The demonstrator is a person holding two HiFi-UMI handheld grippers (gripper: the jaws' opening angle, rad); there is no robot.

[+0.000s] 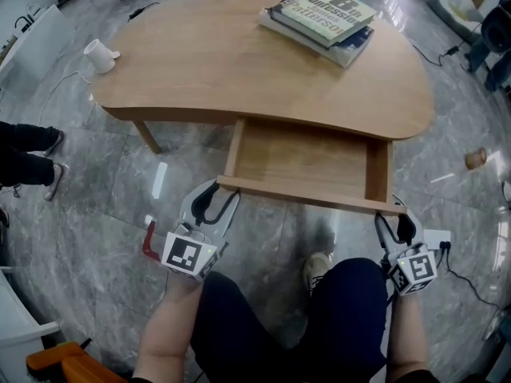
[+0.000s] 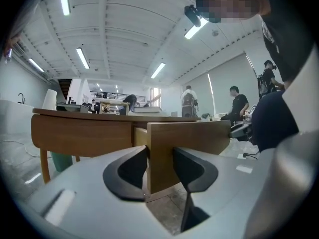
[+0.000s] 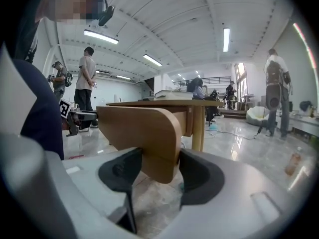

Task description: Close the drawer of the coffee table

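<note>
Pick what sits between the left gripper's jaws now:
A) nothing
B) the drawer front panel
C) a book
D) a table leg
B: in its own view, the left gripper has the drawer front panel clamped between its jaws, both pads against the wood.

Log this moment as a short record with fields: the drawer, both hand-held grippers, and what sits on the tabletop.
drawer: pulled out from under the coffee table; nothing seen inside
left hand-held gripper: jaws closed on the left end of the drawer front
right hand-held gripper: jaws closed on the right end of the drawer front
tabletop: stack of books at the far right, white mug near the left edge
task status: drawer not yet closed
</note>
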